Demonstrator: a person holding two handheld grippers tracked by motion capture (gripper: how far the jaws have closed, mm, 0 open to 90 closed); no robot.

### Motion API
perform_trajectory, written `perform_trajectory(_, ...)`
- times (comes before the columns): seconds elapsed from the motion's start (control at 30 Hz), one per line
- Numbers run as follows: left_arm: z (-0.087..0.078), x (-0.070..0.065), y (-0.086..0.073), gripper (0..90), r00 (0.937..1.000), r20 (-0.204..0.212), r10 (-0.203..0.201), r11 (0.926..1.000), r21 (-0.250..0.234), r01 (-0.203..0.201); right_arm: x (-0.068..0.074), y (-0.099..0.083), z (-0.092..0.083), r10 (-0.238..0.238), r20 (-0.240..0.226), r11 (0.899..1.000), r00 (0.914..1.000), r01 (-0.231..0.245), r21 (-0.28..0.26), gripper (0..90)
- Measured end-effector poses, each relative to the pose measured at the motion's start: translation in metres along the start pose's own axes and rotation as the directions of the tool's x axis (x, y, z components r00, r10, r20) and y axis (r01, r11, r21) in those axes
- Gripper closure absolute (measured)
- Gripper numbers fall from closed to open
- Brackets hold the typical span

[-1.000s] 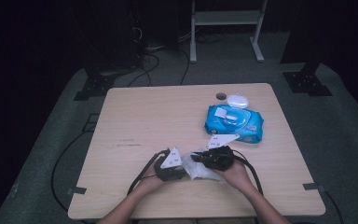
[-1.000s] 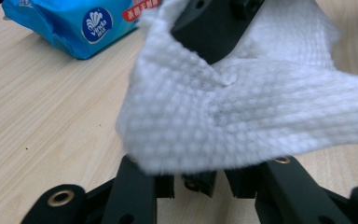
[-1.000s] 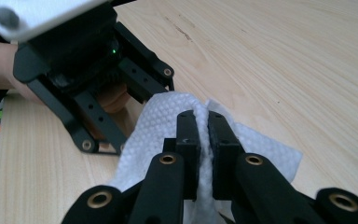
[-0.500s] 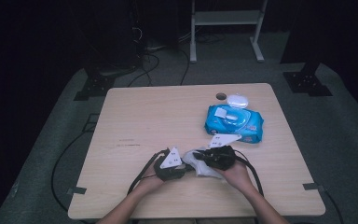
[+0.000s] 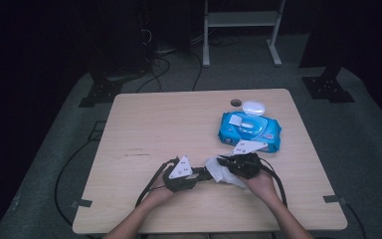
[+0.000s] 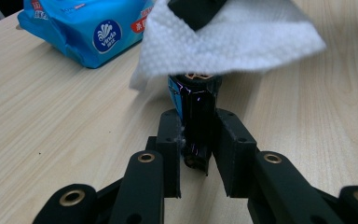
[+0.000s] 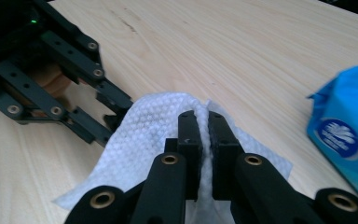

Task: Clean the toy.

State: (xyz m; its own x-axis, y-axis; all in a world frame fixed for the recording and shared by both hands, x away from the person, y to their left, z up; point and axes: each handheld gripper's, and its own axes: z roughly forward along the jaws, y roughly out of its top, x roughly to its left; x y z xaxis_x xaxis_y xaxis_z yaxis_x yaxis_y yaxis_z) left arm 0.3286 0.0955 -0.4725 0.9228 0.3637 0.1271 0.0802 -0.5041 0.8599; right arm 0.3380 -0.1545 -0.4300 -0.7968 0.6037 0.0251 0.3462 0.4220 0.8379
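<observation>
My left gripper (image 6: 198, 123) is shut on a narrow, dark glossy object (image 6: 196, 105) that sticks out forward just above the table; its jaws have just been tightening on it. A white wipe (image 6: 233, 39) drapes over the object's far end. My right gripper (image 7: 203, 116) is shut on that wipe (image 7: 158, 116), with the sheet pinched between its pads. In the high view the left gripper (image 5: 205, 174) and the right gripper (image 5: 222, 163) meet tip to tip near the table's front, with the wipe (image 5: 219, 173) between them.
A blue pack of wet wipes (image 5: 250, 130) lies behind the right gripper, toward the table's back right. A small white oval case (image 5: 254, 107) and a dark round spot (image 5: 236, 102) sit beyond it. Cables trail from both grippers toward the front edge.
The right gripper and its wipe have shifted slightly against the dark object. The left gripper has stayed in place.
</observation>
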Motion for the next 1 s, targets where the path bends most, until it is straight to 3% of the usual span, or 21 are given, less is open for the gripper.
perform_trajectory(0.13,0.000,0.000,0.000,72.4,1.0000,0.000,0.001,1.0000,0.000,-0.001,0.010,0.004,0.008,-0.008,-0.042,1.000,0.9991,0.007,-0.014,84.8)
perform_trajectory(0.17,-0.001,0.001,-0.001,72.6,1.0000,-0.001,0.001,1.0000,-0.002,-0.001,0.012,0.004,0.008,-0.029,-0.029,0.999,0.9992,0.029,-0.014,84.8)
perform_trajectory(0.27,-0.001,0.001,-0.001,72.6,1.0000,-0.001,0.002,1.0000,0.001,-0.002,0.011,0.005,0.007,-0.030,-0.036,1.000,0.9989,0.030,-0.010,84.9)
perform_trajectory(0.47,-0.001,0.000,-0.001,72.6,1.0000,-0.002,-0.001,1.0000,-0.001,0.001,-0.007,-0.003,-0.008,-0.019,0.044,1.000,0.9988,0.018,0.011,84.9)
perform_trajectory(0.5,-0.001,0.000,-0.001,72.6,1.0000,-0.002,0.000,1.0000,-0.001,0.000,-0.013,-0.006,-0.013,-0.015,0.079,1.000,0.9968,0.014,0.014,84.9)
perform_trajectory(0.57,-0.001,0.000,-0.001,72.5,1.0000,-0.002,0.000,1.0000,-0.001,0.000,-0.017,-0.008,-0.015,0.006,0.078,1.000,0.9969,-0.006,0.003,85.0)
perform_trajectory(0.7,-0.001,0.000,-0.001,72.5,1.0000,-0.001,-0.002,1.0000,-0.001,0.002,-0.012,-0.006,-0.012,0.000,0.068,1.000,0.9977,0.000,0.001,84.9)
perform_trajectory(0.77,-0.002,0.002,-0.001,72.6,1.0000,0.003,-0.004,1.0000,0.005,0.004,-0.002,-0.002,-0.003,-0.011,0.012,1.000,0.9999,0.011,-0.014,84.8)
perform_trajectory(0.8,-0.002,0.002,-0.001,72.6,1.0000,0.003,-0.004,1.0000,0.005,0.004,-0.002,-0.002,-0.003,-0.011,0.012,1.000,0.9999,0.011,-0.014,84.8)
perform_trajectory(0.87,-0.004,0.003,-0.001,72.7,1.0000,0.004,0.003,0.9999,0.012,-0.003,0.007,0.001,0.002,-0.074,0.017,0.997,0.9971,0.074,0.000,84.6)
perform_trajectory(1.0,-0.007,0.004,-0.002,73.2,0.9999,0.010,0.000,1.0000,0.009,0.000,0.001,0.000,-0.002,-0.072,0.042,0.997,0.9965,0.072,0.009,84.5)
